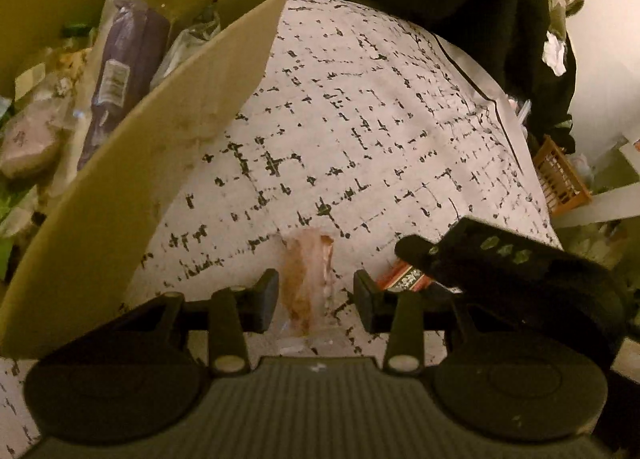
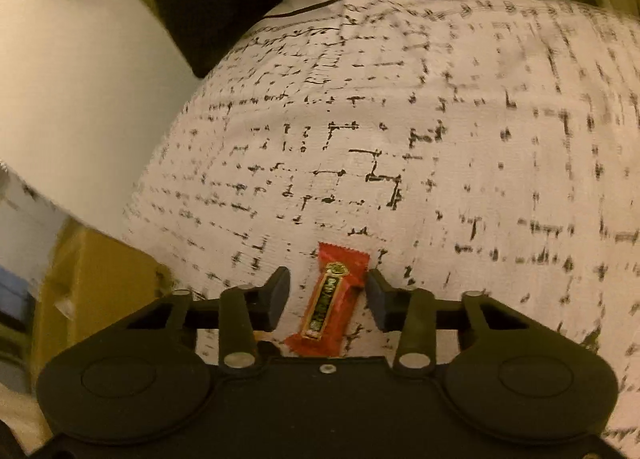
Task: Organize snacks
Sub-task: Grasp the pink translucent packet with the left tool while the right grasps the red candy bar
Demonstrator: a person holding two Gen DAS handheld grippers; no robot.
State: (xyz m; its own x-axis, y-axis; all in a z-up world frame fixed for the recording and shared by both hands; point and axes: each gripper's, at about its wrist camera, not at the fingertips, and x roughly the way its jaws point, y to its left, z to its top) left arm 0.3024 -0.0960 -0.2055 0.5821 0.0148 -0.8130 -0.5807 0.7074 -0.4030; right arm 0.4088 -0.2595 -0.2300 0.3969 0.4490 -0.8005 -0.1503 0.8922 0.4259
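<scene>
Cardboard box (image 1: pixel 132 163), already stuffed with packets, stands at the left edge of the patterned cloth (image 1: pixel 380 119) on the desk. 2 loose snacks lie on that cloth. The clear-wrapped pastry (image 1: pixel 306 283) sits between the left gripper (image 1: pixel 316 297) jaws — open, pads apart from it; likely soft, crinkly, so pinch mid-length gently. The red candy bar (image 2: pixel 334 295) lies within the open right gripper (image 2: pixel 328 297) — light, slick foil; its right pad is just beside the wrapper.

Matte black tongs (image 1: pixel 316 295), ribbed grey housing, silver pivot pins, square pads (image 2: pixel 378 301) perhaps dark blue
</scene>
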